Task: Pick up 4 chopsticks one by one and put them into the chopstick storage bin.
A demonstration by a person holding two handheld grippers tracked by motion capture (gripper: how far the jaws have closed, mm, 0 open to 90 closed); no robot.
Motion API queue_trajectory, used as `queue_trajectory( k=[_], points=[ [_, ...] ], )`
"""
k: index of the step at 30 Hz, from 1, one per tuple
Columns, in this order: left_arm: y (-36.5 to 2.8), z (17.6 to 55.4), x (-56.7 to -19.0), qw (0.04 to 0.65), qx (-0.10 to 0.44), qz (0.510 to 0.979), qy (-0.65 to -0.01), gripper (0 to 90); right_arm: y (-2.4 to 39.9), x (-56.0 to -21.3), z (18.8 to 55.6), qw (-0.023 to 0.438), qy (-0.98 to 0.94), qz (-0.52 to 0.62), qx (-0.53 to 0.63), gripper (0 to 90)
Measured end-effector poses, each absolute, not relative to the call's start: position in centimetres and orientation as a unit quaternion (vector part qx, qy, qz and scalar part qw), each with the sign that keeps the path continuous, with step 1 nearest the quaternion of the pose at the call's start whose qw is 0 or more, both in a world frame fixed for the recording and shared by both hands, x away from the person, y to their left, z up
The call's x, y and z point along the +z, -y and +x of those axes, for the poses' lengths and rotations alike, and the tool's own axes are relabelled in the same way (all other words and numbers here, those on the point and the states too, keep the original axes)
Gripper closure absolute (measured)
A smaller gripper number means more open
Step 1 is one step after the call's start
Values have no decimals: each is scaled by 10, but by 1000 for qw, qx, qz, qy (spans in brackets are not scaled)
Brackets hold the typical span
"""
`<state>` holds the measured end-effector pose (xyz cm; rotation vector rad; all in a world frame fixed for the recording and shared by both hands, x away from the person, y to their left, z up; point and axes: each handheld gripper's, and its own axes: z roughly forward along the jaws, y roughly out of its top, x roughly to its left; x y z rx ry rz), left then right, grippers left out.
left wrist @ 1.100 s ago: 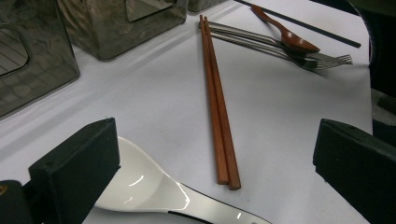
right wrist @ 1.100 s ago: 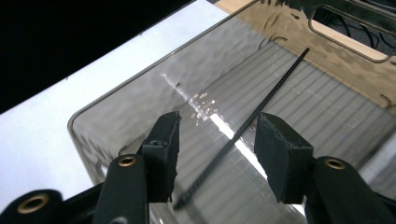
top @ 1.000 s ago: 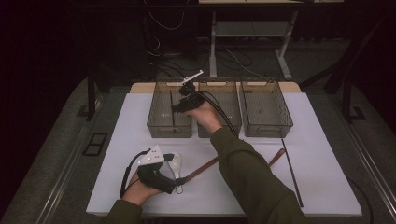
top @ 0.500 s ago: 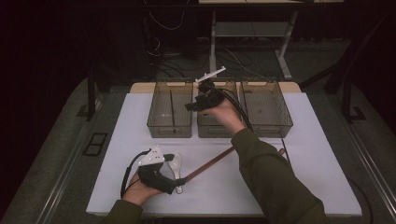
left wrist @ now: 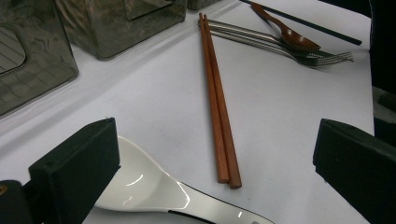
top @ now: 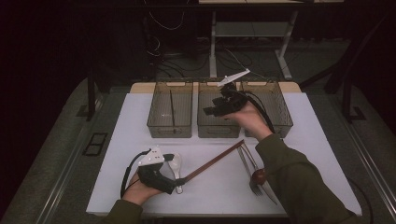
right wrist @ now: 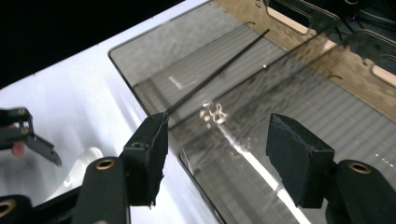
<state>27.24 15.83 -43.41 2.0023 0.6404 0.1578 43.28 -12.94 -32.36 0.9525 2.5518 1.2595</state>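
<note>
My left gripper (top: 173, 183) rests low on the white table near its front left, jaws open. Between its pads (left wrist: 74, 158) lies the bowl of a white ceramic spoon (left wrist: 140, 186) (top: 175, 164), untouched by them. A pair of brown chopsticks (left wrist: 217, 107) (top: 212, 161) runs away from it. My right gripper (top: 211, 110) hangs above the middle bin (top: 217, 126). Its jaws have just been opening and stand open (right wrist: 224, 144) with nothing between them. A black chopstick (right wrist: 219, 70) (top: 172, 108) lies in the left bin (top: 170, 130).
Three clear grey bins stand in a row at the back; the right bin (top: 280, 112) is partly behind my hand. A metal fork (left wrist: 280, 44), a wooden spoon (left wrist: 285, 32) (top: 258, 176) and another black chopstick (left wrist: 303, 21) lie on the table's right part.
My right gripper has moved to the right from the left bin to above the middle bin and risen a little. The left gripper has stayed put.
</note>
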Motion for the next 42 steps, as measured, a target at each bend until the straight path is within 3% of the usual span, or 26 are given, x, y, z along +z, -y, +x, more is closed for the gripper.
queue_trajectory(
  k=[27,34,42],
  points=[
    [-157,273,-435,493,63,825,-269,0,231,-356,372,92,-827,329,446,351],
    [-157,272,-435,492,64,825,-270,0,261,-365,358,102,-814,358,446,396],
    [-157,272,-435,492,66,825,-271,0,297,-382,350,119,-807,399,418,508]
  ],
)
